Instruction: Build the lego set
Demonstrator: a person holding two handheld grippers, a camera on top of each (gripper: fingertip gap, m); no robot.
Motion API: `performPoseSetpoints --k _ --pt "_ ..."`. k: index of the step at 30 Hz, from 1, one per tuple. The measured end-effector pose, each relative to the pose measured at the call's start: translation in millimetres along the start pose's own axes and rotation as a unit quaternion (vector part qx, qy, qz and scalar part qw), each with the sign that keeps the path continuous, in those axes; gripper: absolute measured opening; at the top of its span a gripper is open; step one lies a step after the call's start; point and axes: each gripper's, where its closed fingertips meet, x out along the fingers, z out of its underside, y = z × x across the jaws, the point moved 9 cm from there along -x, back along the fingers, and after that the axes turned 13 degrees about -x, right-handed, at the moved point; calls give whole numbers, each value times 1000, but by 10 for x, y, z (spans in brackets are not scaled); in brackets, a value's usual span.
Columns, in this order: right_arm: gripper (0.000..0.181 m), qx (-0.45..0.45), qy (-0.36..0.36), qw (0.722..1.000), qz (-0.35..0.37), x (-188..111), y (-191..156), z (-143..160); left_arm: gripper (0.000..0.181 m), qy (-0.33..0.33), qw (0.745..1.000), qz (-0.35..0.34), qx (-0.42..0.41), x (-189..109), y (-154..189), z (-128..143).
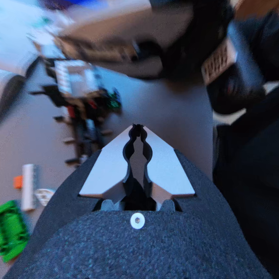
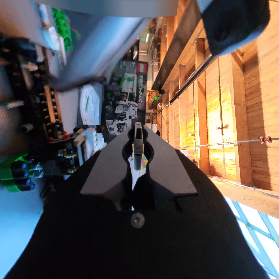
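Your right tongs [image 2: 138, 128] clench a grey pin [image 2: 137, 147] lifted clear for fitting, while your left tongs [image 1: 138, 126], pinched together and empty, hover above the tabletop [image 1: 166, 105] beside the blurred, half-built model [image 1: 84, 108].

Black textured gripper [image 1: 138, 128] — grey jaws, silver screw [image 1: 137, 221]

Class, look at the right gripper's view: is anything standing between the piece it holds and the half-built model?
The right gripper is shut on a grey piece. The half-built model lies off to the left. The frame is blurred there, but no object visibly sits in the gap between them.
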Motion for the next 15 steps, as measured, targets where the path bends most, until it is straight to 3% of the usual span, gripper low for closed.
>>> performPoseSetpoints --k 2,5,15 --pt "6 44 9 999 16 -49 104 39 3 -56 997 -27 41 125 239 253" --pt "7 63 13 998 28 -81 172 78 3 -84 992 -45 80 258 500 522" --pt "6 63 23 998 3 -86 119 48 10 -47 992 -63 99 290 626 676"
